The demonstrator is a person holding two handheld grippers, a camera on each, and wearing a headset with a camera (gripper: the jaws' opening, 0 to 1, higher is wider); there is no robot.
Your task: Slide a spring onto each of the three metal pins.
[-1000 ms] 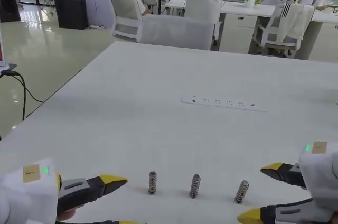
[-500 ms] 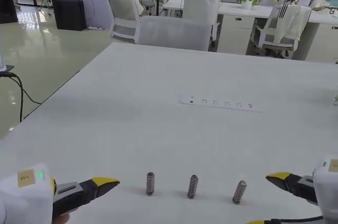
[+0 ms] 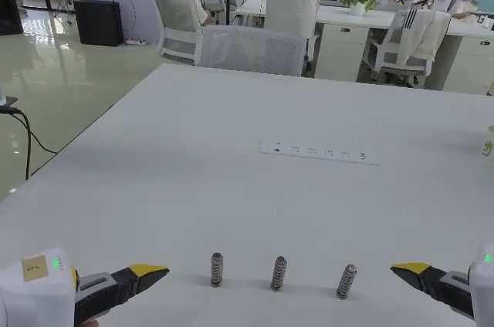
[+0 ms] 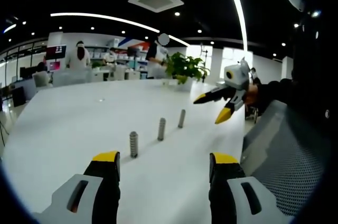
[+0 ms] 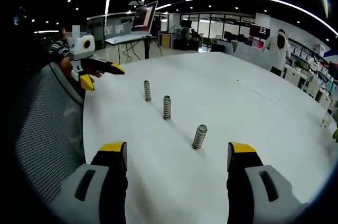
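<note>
Three springs stand in a row on the white bench (image 3: 231, 111), near its front edge, evenly spaced and well apart from each other. Each is a short coil of dull grey metal, with tight turns that show as dark and light bands up its length. The left spring (image 3: 216, 269) and the middle spring (image 3: 278, 274) stand close to upright. The right spring (image 3: 346, 281) leans slightly, its top tipped to the right in the head view. Whether a pin runs up inside each coil cannot be made out.

The left gripper (image 4: 165, 156) hovers low over the bench just to the left of the row, with its yellow-tipped fingers (image 4: 106, 156) spread wide and nothing between them. The right gripper (image 5: 177, 147) hovers at the other end of the row, beside the right spring, and its fingers (image 5: 240, 147) are also spread wide and empty. Neither gripper touches a spring. Each gripper view looks along the row of three springs toward the other gripper.

A white power strip (image 3: 319, 151) lies flat further back on the bench, well apart from the springs.
</note>
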